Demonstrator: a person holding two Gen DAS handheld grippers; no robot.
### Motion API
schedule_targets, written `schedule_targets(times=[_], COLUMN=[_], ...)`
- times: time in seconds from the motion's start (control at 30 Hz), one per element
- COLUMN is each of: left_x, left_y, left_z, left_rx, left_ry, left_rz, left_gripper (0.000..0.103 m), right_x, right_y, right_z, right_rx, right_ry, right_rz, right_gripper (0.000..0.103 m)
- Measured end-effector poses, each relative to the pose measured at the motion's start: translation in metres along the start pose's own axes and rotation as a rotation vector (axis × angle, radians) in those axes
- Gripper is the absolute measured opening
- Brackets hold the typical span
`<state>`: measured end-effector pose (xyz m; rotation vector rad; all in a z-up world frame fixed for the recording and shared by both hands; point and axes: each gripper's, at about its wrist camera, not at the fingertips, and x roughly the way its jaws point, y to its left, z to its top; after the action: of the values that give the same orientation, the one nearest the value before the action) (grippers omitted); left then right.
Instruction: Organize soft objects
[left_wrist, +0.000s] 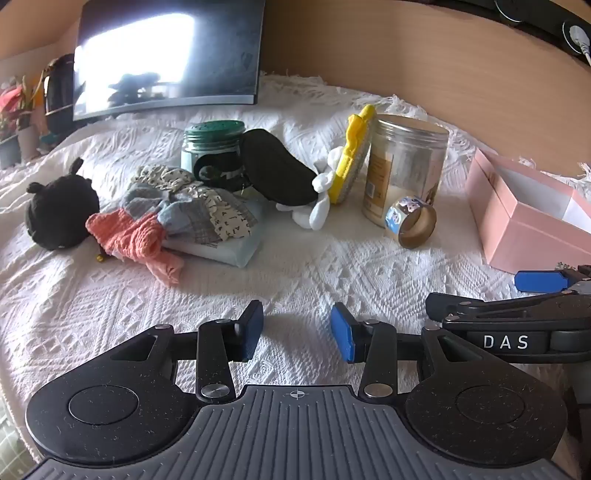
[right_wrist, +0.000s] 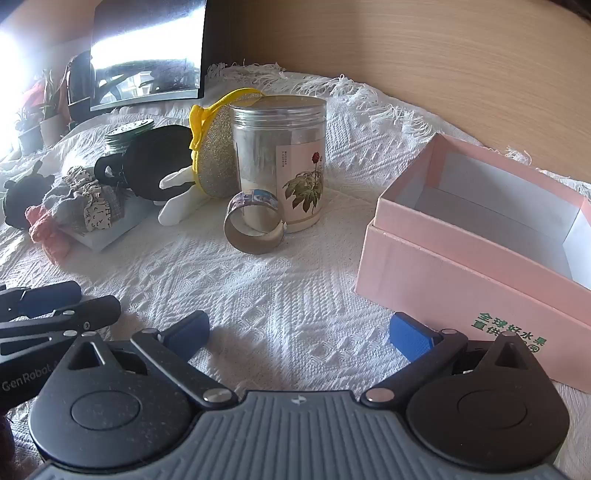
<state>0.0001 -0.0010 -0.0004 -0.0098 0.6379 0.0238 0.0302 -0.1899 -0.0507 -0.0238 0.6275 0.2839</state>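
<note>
Both empty: left hand-held gripper (left_wrist: 297, 334) half-open, right hand-held gripper (right_wrist: 299, 334) wide; cloth pile (left_wrist: 177, 210) lies ahead-left of the left one, long axis running crosswise, so left's nearer; pink box (right_wrist: 476, 254) just right of the right one.

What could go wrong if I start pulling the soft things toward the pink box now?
The white plush lies under the yellow sponge leaning on the clear jar; pulling it may topple the sponge. The tape roll stands on edge against the jar and could roll. The fabric pile is loose and may scatter.
</note>
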Motion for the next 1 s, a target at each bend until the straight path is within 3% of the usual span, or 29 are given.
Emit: schedule_targets(times=[1.0], left_x=[-0.0002], left_y=[0.0007], left_z=[0.0002], left_rx=[-0.017], left_ry=[-0.003], left_rz=[-0.013], left_gripper=[0.045], right_x=[0.0003], right_y=[0.0004], right_z=[-0.0005], right_rx=[0.0], right_ry=[0.0], right_rz=[0.0], right_gripper=[0.103])
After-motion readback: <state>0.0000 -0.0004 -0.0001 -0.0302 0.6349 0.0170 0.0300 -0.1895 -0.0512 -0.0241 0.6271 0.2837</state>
